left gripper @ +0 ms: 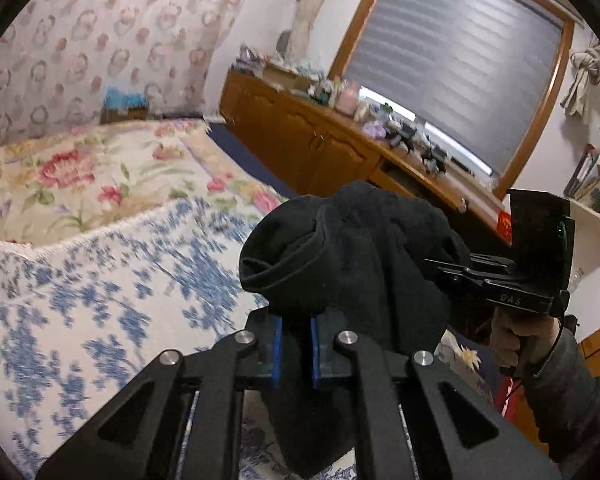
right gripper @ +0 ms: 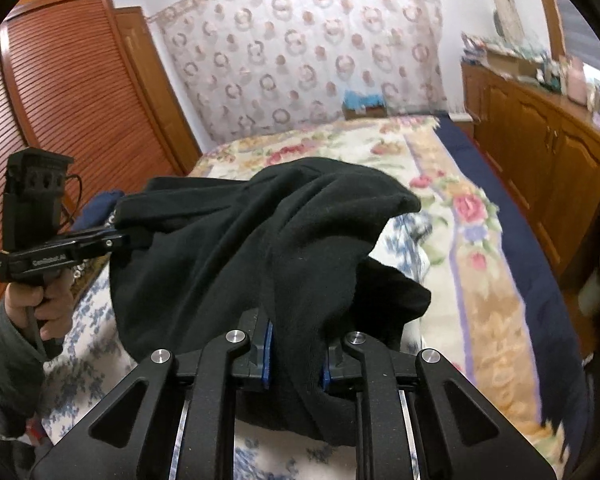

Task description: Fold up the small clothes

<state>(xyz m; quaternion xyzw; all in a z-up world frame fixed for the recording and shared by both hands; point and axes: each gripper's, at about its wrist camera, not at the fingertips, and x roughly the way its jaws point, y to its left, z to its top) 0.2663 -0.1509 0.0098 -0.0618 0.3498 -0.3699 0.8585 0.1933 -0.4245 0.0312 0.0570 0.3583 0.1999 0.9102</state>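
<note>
Both grippers clamped the black garment, left gripper and right gripper holding it bunched above the floral bedspread.

Left claw at bottom centre of its own view, blue pads nearly together, pinching black fabric. Right claw bottom centre of its view, pads clamped on a thicker bunch. Right hand shows at the lower right of the left view, wrapped round its handle, dark sleeve behind. Left hand at the left edge of the right view, gripping likewise.
</note>
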